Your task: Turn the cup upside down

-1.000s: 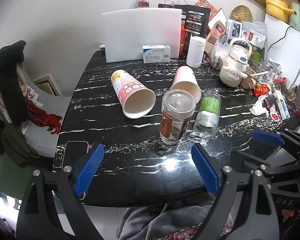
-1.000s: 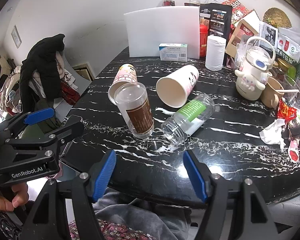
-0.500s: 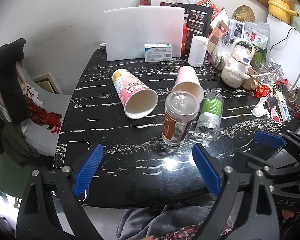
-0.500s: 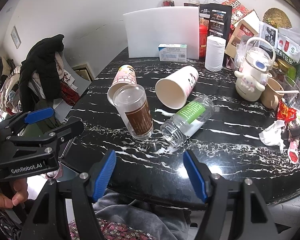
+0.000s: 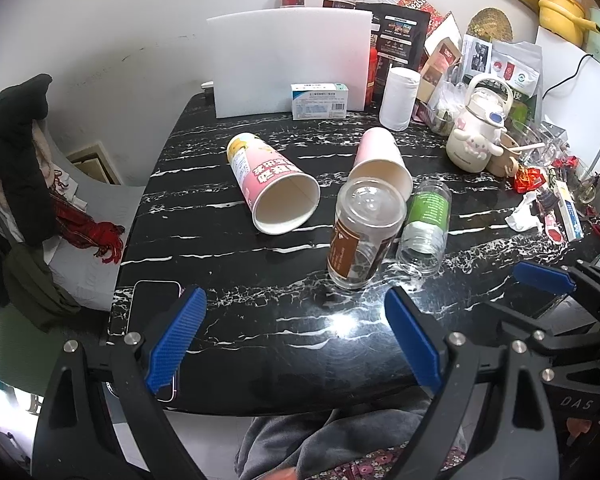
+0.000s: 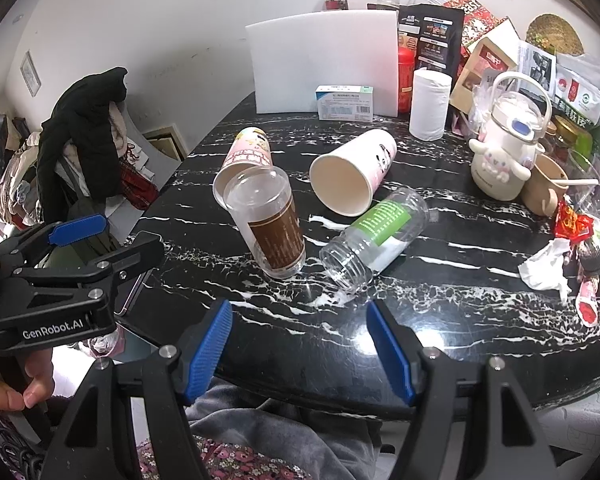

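A clear plastic cup with a brown label (image 5: 362,236) (image 6: 269,224) stands mouth-down on the black marble table (image 5: 228,264). A clear cup with a green label (image 5: 424,228) (image 6: 374,236) lies on its side beside it. Two pink paper cups lie on their sides behind: one with lettering (image 5: 272,196) (image 6: 242,160) and a plain one (image 5: 380,162) (image 6: 354,172). My left gripper (image 5: 292,340) is open and empty over the table's near edge. My right gripper (image 6: 300,346) is open and empty, also near that edge.
A phone (image 5: 154,320) lies at the table's near left corner. A white foam board (image 5: 288,64), a medicine box (image 5: 320,101), a white canister (image 5: 398,98), a cartoon kettle (image 5: 476,136) and packets crowd the back and right. A chair with clothes (image 5: 16,184) stands left.
Both grippers have drawn back slightly from the table; the cups sit a little farther off in both views. Nothing on the table has moved.
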